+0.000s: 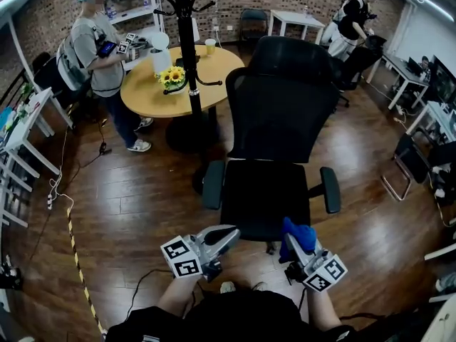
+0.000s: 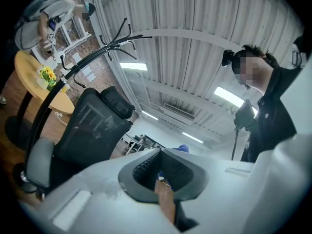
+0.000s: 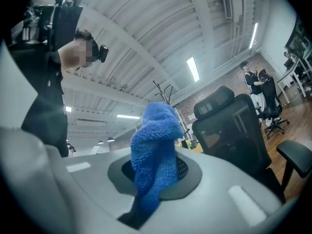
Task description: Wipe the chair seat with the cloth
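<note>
Chair (image 1: 278, 120): black, in the middle of the wood floor, backrest away from the person holding the grippers.
Seat (image 1: 265, 194): bare and dark, between two grey armrests, with both grippers at its near edge.
Cloth (image 1: 299, 235): blue and bunched. It stands up out of the right gripper over the seat's near right corner (whether it touches the seat, I cannot tell).
Right gripper (image 1: 296, 252): clamped on the cloth. In the right gripper view (image 3: 157, 175) the blue terry (image 3: 155, 143) fills the gap between the dark pads and rises above them. The chair's backrest shows at the right of that view.
Left gripper (image 1: 226, 235): near the seat's front left, apart from the cloth. In the left gripper view (image 2: 163, 173) its jaws stand a narrow gap apart with nothing between them.
Table (image 1: 142, 95): round, wooden, beyond the chair on the left, with sunflowers (image 1: 173, 75) on it.
Coat rack (image 1: 187, 48): a black pole between table and chair.
Bystanders: one person (image 1: 100, 52) stands left of the table, and another (image 1: 353, 18) bends over at the far right.
</note>
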Action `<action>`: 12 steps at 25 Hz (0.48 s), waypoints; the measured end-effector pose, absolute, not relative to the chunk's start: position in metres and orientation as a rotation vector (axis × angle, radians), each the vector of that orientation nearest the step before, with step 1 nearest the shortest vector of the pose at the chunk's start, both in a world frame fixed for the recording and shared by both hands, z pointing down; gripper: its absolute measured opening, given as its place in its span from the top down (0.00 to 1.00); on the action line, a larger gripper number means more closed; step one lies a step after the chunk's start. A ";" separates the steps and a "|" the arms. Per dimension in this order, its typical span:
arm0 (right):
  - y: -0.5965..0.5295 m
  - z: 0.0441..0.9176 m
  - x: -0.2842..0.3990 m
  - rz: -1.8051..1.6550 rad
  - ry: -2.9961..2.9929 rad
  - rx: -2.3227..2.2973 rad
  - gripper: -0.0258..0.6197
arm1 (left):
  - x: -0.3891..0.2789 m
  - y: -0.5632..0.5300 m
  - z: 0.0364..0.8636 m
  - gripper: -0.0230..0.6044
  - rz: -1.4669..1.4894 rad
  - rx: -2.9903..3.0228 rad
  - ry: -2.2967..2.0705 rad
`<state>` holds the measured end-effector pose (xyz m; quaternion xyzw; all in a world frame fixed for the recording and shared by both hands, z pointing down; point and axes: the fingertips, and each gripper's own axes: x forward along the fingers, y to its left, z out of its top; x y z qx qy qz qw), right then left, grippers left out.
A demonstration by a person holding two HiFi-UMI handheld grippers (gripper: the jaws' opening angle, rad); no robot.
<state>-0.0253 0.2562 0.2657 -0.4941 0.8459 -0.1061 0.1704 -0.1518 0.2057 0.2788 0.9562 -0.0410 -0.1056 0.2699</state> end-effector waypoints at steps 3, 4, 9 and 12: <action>0.265 0.261 -0.031 -0.285 2.416 -1.389 0.91 | -0.160 0.215 0.279 0.96 -0.272 2.583 -0.145; 0.268 0.260 -0.030 -0.279 2.412 -1.385 0.91 | -0.159 0.218 0.276 0.96 -0.282 2.584 -0.151; 0.288 0.255 -0.022 -0.253 2.404 -1.358 0.91 | -0.135 0.235 0.257 0.96 -0.321 2.613 -0.116; 0.297 0.259 -0.019 -0.262 2.406 -1.351 0.91 | -0.124 0.246 0.252 0.96 -0.326 2.623 -0.091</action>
